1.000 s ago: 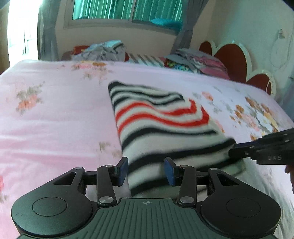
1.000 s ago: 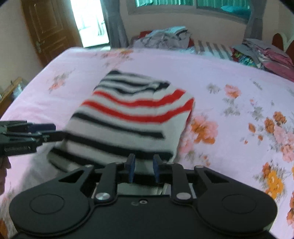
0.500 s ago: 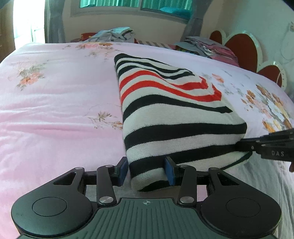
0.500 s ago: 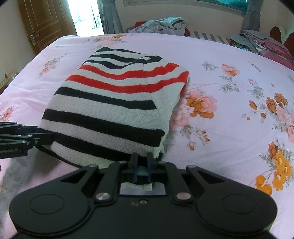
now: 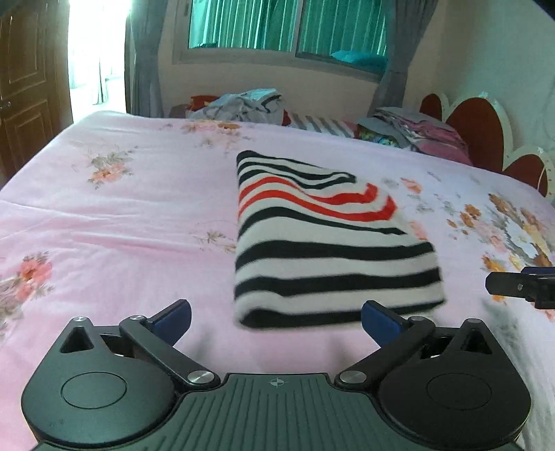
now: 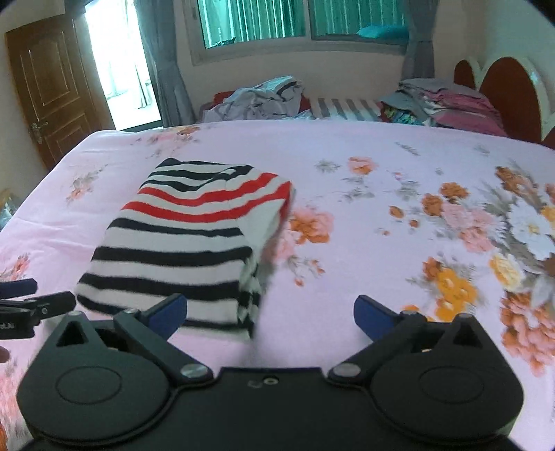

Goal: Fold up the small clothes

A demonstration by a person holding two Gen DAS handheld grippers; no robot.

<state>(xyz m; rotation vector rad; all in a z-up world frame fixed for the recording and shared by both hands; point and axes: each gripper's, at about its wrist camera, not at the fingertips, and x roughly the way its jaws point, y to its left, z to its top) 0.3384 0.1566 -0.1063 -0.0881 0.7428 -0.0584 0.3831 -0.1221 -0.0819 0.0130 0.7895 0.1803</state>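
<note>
Lying folded: striped top (image 5: 322, 243), pink bedsheet (image 5: 114, 222) bare L/R/front.

The folded knitted garment (image 5: 326, 249) is white with black horizontal stripes and two red stripes across its upper part. It lies on a pale pink bedsheet (image 5: 114, 215) printed with flower sprays: small pink and orange blooms on one side, larger orange, pink, white and yellow ones on the other (image 6: 485, 249). The black left gripper (image 5: 275, 317) and black right gripper (image 6: 270, 314) carry blue pads on their fingers (image 6: 373, 316). The scalloped headboard (image 5: 485, 132) is dark red edged in white. Grey curtains (image 6: 170, 69) frame teal blinds (image 5: 242, 24). The panelled door (image 6: 52, 86) is brown wood.
</note>
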